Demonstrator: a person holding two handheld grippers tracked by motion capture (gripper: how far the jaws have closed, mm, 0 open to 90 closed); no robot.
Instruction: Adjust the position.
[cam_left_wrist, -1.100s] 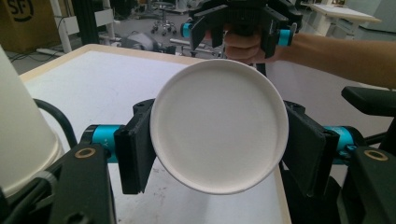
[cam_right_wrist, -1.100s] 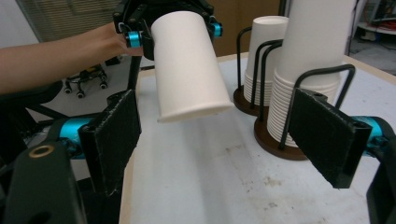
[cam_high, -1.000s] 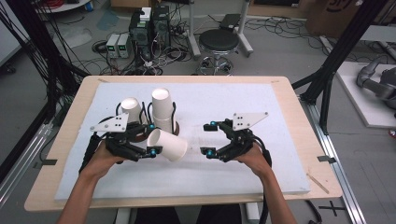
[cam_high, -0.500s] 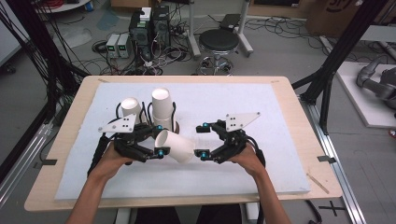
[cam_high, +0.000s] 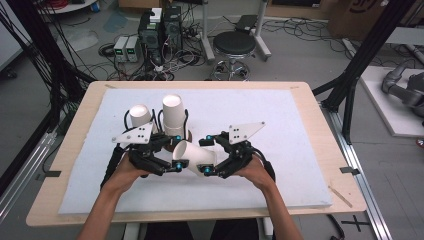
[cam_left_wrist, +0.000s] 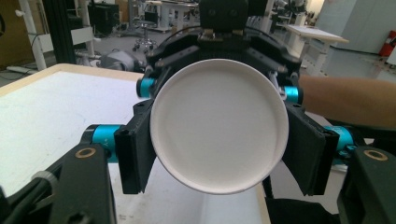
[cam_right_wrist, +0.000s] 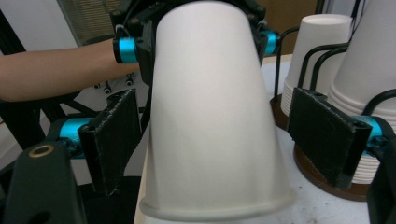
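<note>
I had one paper cup lying on its side in the air, just in front of the tall stack of cups. The short stack stood right beside that tall stack.

My left gripper was squeezed shut on the small bottom end of the cup. In the left gripper view the round bottom sat between the two black jaws, and both touched it.

My right gripper was open. Its pads stood on either side of the wide end of the cup, and I could see a little gap on each side. So it had hold of nothing yet.

I think the job right then was to pass the cup from one gripper to the other. To do it well, I needed to keep the left one tight and steady until the right one had a good hold. The right jaws had to close slowly, because a paper cup squashes easily. I wanted both pads to meet the cup at the same time, a bit back from the rolled rim. I also had to stay away from the tall stack, so I would not knock it.
</note>
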